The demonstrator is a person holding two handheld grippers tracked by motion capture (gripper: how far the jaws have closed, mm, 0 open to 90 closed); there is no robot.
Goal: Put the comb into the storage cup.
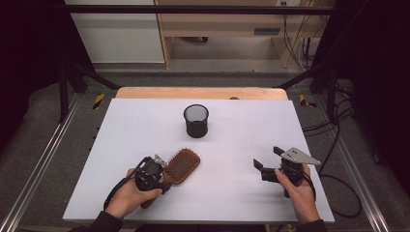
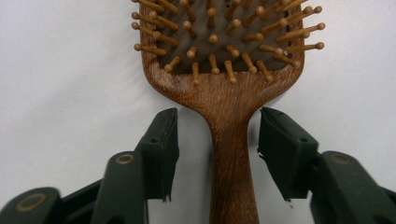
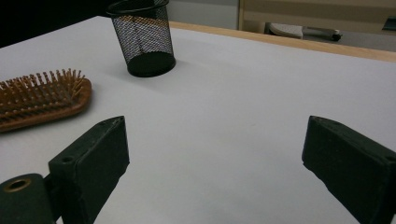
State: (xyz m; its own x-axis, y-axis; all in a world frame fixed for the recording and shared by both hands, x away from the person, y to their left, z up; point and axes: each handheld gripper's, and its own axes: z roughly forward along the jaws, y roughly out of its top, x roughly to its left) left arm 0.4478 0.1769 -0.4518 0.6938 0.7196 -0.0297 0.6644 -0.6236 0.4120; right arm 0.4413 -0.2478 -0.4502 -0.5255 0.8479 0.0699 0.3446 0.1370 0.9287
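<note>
The wooden hairbrush (image 2: 224, 70) lies flat on the white table (image 1: 232, 193), bristles up, near the front edge on the person's left side; it looks like a rigid one-piece paddle of varnished wood, probably light to moderate in weight, with most of that weight in the broad head; the handle (image 2: 232, 158) is smooth and rounded, so I would expect it to be a little slippery under hard pads and liable to pivot head-down if pinched too far back; the peg bristles (set in a soft-looking cushion) are the one part likely to bend or snag, so the sensible place to take hold is the neck, just below where the head flares out

That is where the left gripper (image 2: 218, 156) stands; in the left gripper view its two black jaws sit either side of the handle, half closed, with a sliver of table visible on each side, so the pads are not yet pressing on the wood; the handle runs straight up between them, fairly well centred

The right gripper (image 1: 270, 162) rests well apart over bare table on the right, jaws spread wide and holding nothing; from the right gripper view the brush head lies off to its left

Beyond both, the black mesh cup (image 1: 196, 121) stands upright towards the middle of the table, well clear of the brush
</note>
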